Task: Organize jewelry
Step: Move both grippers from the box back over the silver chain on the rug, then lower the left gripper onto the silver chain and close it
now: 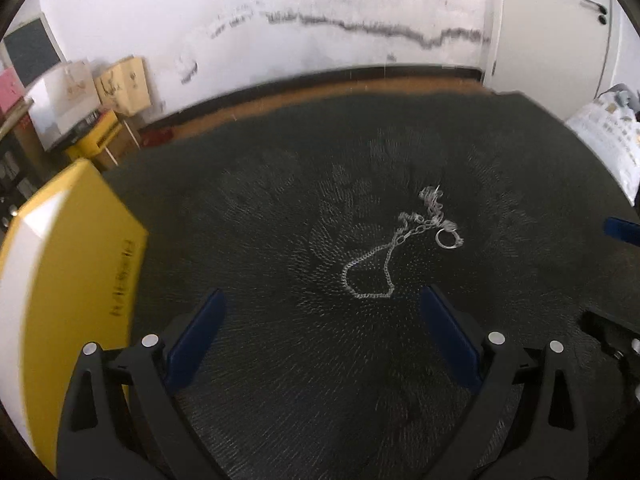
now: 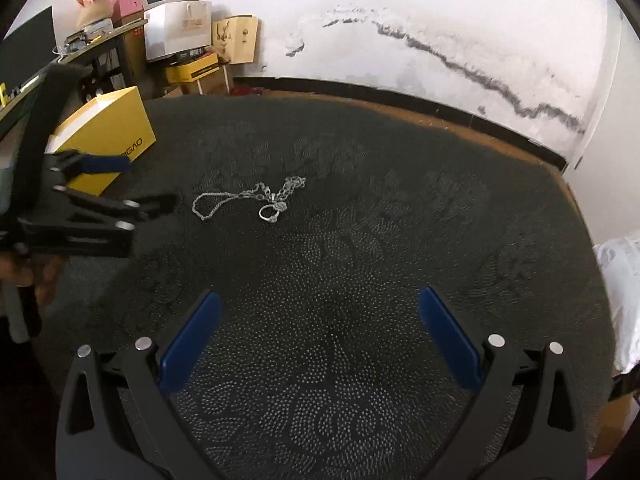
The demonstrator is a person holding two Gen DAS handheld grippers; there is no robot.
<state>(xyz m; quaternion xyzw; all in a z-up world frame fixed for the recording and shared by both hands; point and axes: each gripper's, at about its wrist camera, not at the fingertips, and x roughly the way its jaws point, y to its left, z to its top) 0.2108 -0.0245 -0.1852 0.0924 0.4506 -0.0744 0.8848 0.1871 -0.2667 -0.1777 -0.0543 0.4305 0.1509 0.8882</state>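
Observation:
A silver chain lies in a tangled loop on the dark mat, with a silver ring at its right end. My left gripper is open just short of the chain's near loop. In the right wrist view the chain and ring lie far ahead to the left. My right gripper is open and empty, well back from them. The left gripper shows there at the left edge. A yellow box stands left of the jewelry; it also shows in the right wrist view.
The dark dotted mat covers the table. A white patterned bag lies at the mat's right edge. Cardboard boxes and paper bags stand against the far wall. The right gripper's blue finger shows at the right edge.

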